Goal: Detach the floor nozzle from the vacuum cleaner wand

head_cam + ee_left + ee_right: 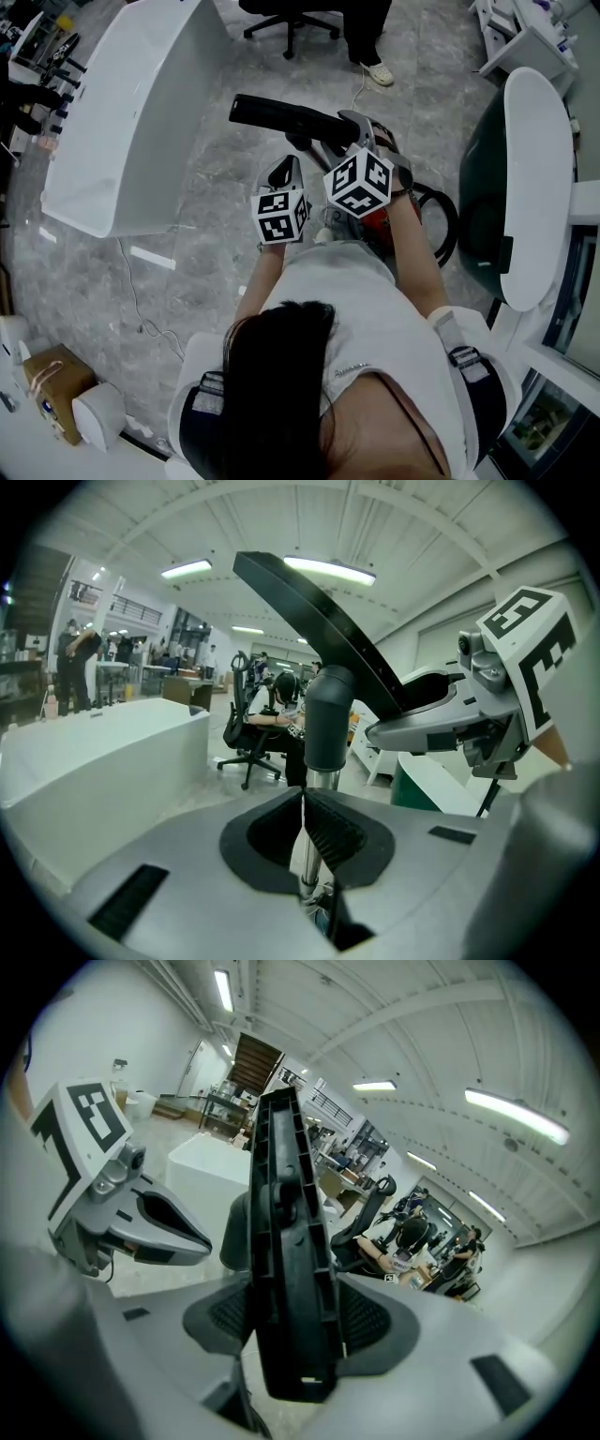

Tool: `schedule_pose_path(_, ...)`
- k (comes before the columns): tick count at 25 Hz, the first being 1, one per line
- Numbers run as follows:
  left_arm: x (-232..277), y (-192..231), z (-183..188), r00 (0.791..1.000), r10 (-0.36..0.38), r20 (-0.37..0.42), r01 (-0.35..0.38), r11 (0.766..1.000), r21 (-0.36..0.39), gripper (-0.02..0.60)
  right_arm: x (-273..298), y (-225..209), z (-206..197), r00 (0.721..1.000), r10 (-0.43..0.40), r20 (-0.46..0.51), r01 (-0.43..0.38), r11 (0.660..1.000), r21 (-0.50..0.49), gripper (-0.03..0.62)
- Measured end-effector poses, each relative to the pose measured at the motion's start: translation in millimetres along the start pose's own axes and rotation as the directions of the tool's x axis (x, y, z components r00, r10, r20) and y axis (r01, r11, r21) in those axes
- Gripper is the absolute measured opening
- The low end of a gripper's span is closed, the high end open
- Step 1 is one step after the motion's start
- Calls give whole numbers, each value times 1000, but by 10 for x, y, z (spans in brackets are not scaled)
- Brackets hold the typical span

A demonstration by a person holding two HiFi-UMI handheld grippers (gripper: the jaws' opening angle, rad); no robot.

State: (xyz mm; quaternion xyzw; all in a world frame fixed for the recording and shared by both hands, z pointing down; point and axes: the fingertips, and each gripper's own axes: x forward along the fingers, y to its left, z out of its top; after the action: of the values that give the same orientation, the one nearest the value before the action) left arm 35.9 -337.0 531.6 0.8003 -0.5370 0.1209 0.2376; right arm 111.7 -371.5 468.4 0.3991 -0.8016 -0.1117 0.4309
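The black floor nozzle (281,114) is lifted off the floor in front of the seated person. In the right gripper view the floor nozzle (286,1241) stands edge-on between the jaws, and my right gripper (291,1321) has both ribbed pads against its sides. In the left gripper view my left gripper (305,808) is shut on the chrome wand tube (314,785), just below the grey collar (328,719) that carries the nozzle (319,611). In the head view the left gripper (285,171) sits just left of the right gripper (356,124).
A red vacuum body (380,220) with a black hose (448,220) lies under my right arm. A large white tub-shaped counter (131,122) stands at the left, a green and white chair (525,187) at the right, an office chair base (291,23) ahead, a cardboard box (52,380) at the lower left.
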Motion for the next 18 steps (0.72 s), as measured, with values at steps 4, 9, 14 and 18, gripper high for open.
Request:
schedule_pose_path(4, 22, -42, 29, 999, -35, 18, 35, 999, -6, 5, 8, -6, 15, 1000, -1, 2, 1, 1000, -5, 247)
schedule_pose_path(9, 26, -56, 8, 997, -64, 32, 65, 997, -40, 6, 6, 1, 21, 1000, 0, 4, 0, 1000, -4, 247)
schedule_pose_path(14, 51, -117, -64, 989, -141, 33, 144, 985, -91, 120, 10, 5, 32, 1000, -7, 1, 7, 1000, -2, 247)
schedule_pose_path(18, 108, -160, -63, 983, -179, 39, 182, 979, -89, 180, 6, 0, 25, 1000, -1, -1, 1, 1000, -2, 247)
